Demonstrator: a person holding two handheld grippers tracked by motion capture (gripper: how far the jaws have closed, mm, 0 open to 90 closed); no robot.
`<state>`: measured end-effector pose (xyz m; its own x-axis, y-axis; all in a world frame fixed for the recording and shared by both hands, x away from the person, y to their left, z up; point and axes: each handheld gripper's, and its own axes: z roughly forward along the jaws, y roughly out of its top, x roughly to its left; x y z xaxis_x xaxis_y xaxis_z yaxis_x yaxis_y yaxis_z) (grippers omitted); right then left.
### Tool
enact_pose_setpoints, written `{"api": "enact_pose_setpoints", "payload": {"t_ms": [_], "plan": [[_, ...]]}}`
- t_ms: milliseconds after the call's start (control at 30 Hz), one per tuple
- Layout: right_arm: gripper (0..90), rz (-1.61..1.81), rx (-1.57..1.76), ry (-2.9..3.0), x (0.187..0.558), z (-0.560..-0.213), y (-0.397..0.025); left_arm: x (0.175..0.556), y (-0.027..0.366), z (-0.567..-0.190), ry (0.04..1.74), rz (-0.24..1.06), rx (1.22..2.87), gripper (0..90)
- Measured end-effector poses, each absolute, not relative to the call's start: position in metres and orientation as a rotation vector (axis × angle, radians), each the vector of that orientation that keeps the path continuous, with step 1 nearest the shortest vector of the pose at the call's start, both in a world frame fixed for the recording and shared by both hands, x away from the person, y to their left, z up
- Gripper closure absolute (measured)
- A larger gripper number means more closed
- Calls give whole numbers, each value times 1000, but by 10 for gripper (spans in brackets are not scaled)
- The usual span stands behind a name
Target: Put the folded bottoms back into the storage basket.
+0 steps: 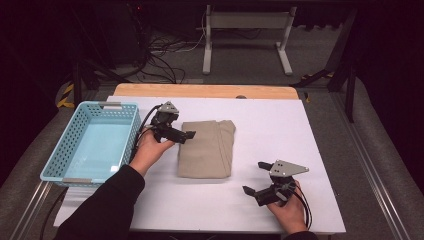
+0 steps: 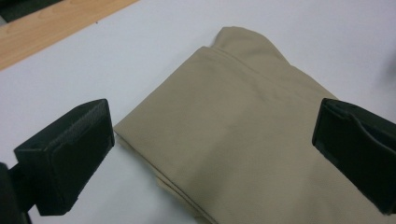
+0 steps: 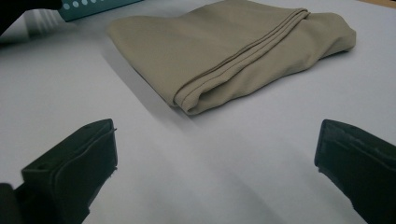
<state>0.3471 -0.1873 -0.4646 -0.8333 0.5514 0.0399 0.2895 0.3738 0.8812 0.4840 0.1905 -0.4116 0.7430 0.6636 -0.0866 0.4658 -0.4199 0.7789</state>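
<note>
Now the left gripper (image 1: 181, 131), jaws apart, overhangs the folded cloth (image 1: 206, 149).

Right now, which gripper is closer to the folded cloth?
The left gripper: its open fingers reach over the cloth at its upper left corner, next to the basket. The right gripper, also open, hangs over bare table, apart from the cloth.

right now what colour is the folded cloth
Plain tan, no pattern; the cloth shows best in the right gripper view.
</note>
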Motion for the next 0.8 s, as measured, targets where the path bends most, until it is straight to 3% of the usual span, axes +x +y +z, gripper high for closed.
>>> {"api": "enact_pose_setpoints", "payload": {"t_ms": [800], "plan": [[0,1439,734,2385,347,-465,-186,510,178,-434,972,256,2137,0]]}}
